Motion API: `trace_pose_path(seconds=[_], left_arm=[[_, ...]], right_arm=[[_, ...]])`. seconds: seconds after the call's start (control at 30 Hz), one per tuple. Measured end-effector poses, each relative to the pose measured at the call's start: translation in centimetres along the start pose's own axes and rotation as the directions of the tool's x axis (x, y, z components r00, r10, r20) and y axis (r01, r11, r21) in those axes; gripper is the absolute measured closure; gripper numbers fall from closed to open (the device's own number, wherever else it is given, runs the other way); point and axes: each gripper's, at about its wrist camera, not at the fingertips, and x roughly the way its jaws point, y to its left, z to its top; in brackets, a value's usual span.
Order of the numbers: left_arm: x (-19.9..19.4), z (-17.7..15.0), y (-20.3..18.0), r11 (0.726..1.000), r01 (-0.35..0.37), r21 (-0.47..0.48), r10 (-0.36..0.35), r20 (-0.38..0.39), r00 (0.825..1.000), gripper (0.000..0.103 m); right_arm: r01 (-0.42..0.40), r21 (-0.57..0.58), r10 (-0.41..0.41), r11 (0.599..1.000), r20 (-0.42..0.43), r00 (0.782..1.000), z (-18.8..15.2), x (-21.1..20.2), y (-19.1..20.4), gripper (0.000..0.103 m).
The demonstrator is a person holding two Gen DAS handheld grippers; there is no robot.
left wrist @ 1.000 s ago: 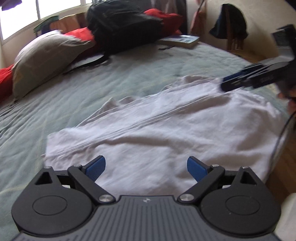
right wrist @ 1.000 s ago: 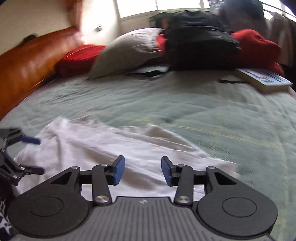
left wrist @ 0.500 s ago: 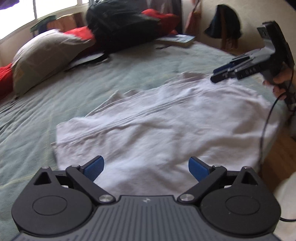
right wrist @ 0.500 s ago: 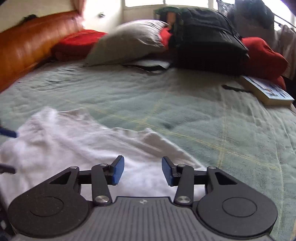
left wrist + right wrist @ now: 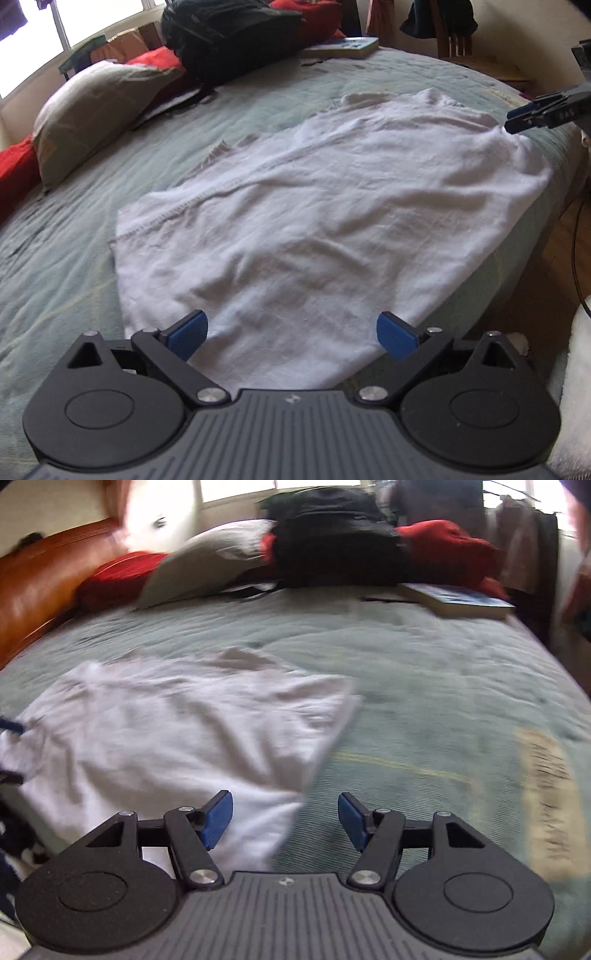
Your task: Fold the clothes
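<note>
Two blue-padded fingers of the left gripper [image 5: 291, 334] stand wide apart in the left wrist view, nothing between them, low over the near end of a white garment [image 5: 332, 229]. The garment is soft, wrinkled cotton, spread flat on a pale green bedspread [image 5: 66, 280] close to the bed's near right edge. Its long axis runs from the near edge diagonally up toward the far right corner, and a stitched seam follows its left side. At the far right end, the right gripper [image 5: 517, 118] comes in from the right edge with its dark tips at the cloth's corner; white lettering on its arm is too blurred to read. Along the bed's far edge lie a grey pillow [image 5: 92, 107], a red cushion [image 5: 14, 173], a black backpack [image 5: 229, 33] and a book [image 5: 343, 46] whose cover cannot be read.

From the right wrist view, which is smeared by motion, the right gripper [image 5: 284, 819] has its jaws parted and they have just been opening; only the garment's [image 5: 166, 731] pointed corner and bare bedspread [image 5: 424, 686] lie beneath the gap, nothing pinched. The cloth stretches away to the left, where the left gripper's blue tip [image 5: 11, 725] shows at its far end. A yellowish patch [image 5: 546, 794] marks the bedspread at right. A polished wooden footboard or bed frame [image 5: 40, 579] curves along the left edge.
</note>
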Motion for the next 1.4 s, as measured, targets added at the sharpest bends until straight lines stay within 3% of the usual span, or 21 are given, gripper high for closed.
trace_pose_path(seconds=[0.13,0.23,0.37,0.47,0.6,0.83,1.03,1.13,1.23,1.4], left_arm=[[-1.1,2.2,-1.5,1.000,0.027,0.008,-0.028,0.076,0.997,0.005],[0.1,3.3,-3.0,0.999,0.028,0.016,-0.029,0.080,0.996,0.005],[1.6,2.8,-4.0,1.000,0.031,-0.005,-0.030,0.069,0.997,0.005],[1.9,1.4,-4.1,1.000,0.016,-0.024,-0.015,0.040,0.999,0.005],[0.9,-0.6,-4.0,0.998,-0.033,-0.055,0.033,0.002,0.999,0.005],[-0.9,0.5,-3.0,0.991,-0.047,-0.124,0.057,0.084,0.995,0.005],[0.4,-2.5,-1.9,0.962,-0.039,-0.269,0.049,0.029,0.998,0.005],[-1.0,-3.1,-1.2,0.953,-0.008,-0.304,0.024,0.050,0.998,0.005],[-2.1,-1.7,0.2,0.948,-0.016,-0.319,0.045,0.086,0.995,0.005],[-0.4,0.6,2.9,0.933,-0.019,-0.358,0.065,0.116,0.991,0.004]], right_arm=[[-0.072,-0.037,0.075,0.997,0.079,0.994,0.0,-1.3,2.9,0.034],[-0.118,-0.109,0.128,0.987,0.097,0.987,-0.2,-0.8,6.8,0.032],[-0.065,-0.177,0.076,0.982,0.056,0.996,-1.6,1.6,10.4,0.032],[-0.052,-0.175,0.053,0.983,0.000,0.999,-3.2,2.6,10.8,0.031],[-0.021,-0.193,0.018,0.981,-0.016,1.000,-4.8,1.3,10.7,0.023],[0.041,-0.111,-0.031,0.993,0.092,0.995,-2.3,0.6,9.7,0.018],[0.090,-0.086,-0.090,0.992,0.013,0.996,-3.9,1.8,8.4,0.015],[0.068,-0.050,-0.067,0.996,0.022,0.998,-4.2,0.9,7.9,0.012],[0.022,-0.006,-0.021,1.000,0.077,0.997,-2.9,0.4,8.2,0.008],[-0.040,0.021,0.036,0.999,0.137,0.990,-0.6,1.1,9.0,0.004]])
